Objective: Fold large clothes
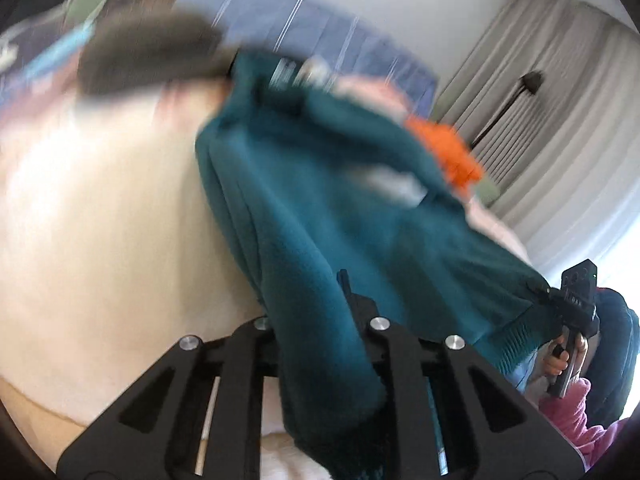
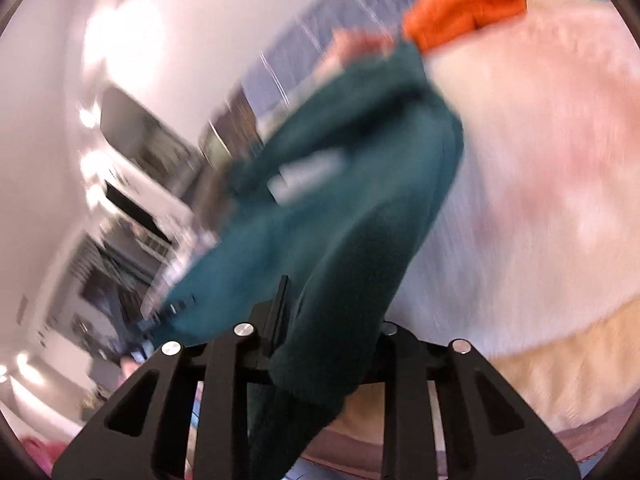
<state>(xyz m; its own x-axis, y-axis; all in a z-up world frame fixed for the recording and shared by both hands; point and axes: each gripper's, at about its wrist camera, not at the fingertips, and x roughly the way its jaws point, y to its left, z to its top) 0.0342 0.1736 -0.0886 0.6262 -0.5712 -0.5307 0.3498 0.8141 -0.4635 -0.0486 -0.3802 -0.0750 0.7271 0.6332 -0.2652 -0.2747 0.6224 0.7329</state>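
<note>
1. Left gripper: the jaws are clamped on a bunched edge of the teal knitted sweater. The fabric passes between the black fingers and hangs down over the linkage toward the camera.
2. Right gripper: the jaws are clamped on another bunched edge of the same teal knitted sweater. The cloth runs between the fingers and drapes down past the linkage.
3. In the left wrist view, the right gripper shows at the far right, pinching the ribbed hem of the sweater. A hand grips its handle, and a fluffy pink sleeve lies just below that hand.
4. The sweater is stretched in the air between the two grippers, above the pale cream fleece bed cover. A white label patch shows on the fabric in both views. Whether the far end of the sweater touches the cover cannot be told, because both views are motion-blurred.
5. A crumpled orange garment lies on the bed beyond the sweater, at its far edge.
6. A dark grey-brown blurred item lies at the far left of the bed in the left wrist view; its kind cannot be told.
7. Beyond the bed stand a blue striped panel and grey pleated curtains. A dark lamp on a thin stem stands before the curtains.
</note>
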